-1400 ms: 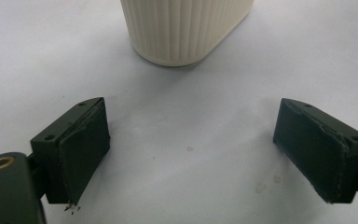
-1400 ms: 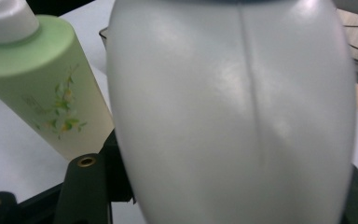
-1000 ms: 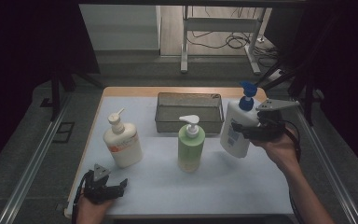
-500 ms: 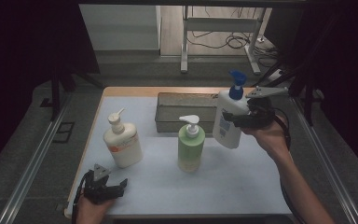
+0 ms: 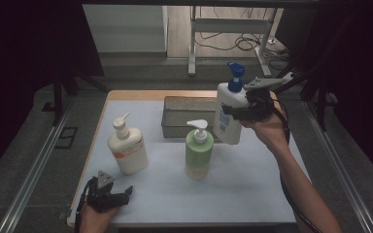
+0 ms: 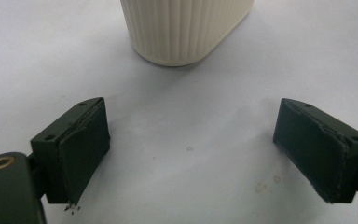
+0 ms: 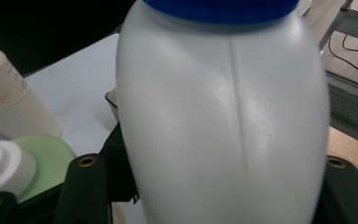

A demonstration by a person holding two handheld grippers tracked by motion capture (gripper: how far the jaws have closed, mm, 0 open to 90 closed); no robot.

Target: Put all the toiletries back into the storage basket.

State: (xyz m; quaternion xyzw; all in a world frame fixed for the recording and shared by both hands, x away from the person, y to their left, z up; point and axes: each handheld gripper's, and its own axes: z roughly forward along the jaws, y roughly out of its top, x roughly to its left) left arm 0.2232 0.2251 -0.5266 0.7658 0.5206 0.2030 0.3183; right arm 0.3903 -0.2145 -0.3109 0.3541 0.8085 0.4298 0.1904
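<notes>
R gripper [image 5: 240, 112] is clamped on the white bottle w/ blue pump [image 5: 229, 114], held by the person's right hand at the right side of the high view. Its fingers [image 5: 233, 110] press the bottle's body from both sides, roughly mid-height; in the right gripper view the bottle [image 7: 223, 121] sits squarely between the two black fingers [image 7: 81, 191], blue cap at the top edge, seam facing the camera. Bottle is lifted off the tabletop [image 5: 252, 194], tilted a bit w/ its pump leaning toward the far side. It hangs just above the right end of the dark wire basket [image 5: 187, 116], its base near the basket's near-right corner; can't tell if it touches the rim.

L gripper [image 5: 108, 196] lies low at the near-left corner of the tabletop, in the person's left hand. Its fingers [image 6: 81, 149] stand wide apart, nothing between them, only bare tabletop. Ahead of them, apart from the tips, is the ribbed base of the cream bottle [image 6: 182, 28]. In the high view that cream bottle [image 5: 127, 148] stands upright, left of centre, orange label on its front.

Green bottle w/ white pump [image 5: 197, 150] stands upright mid-tabletop, just in front of the basket, near the held bottle but apart from it. In the right gripper view its cap shows at lower left.
</notes>
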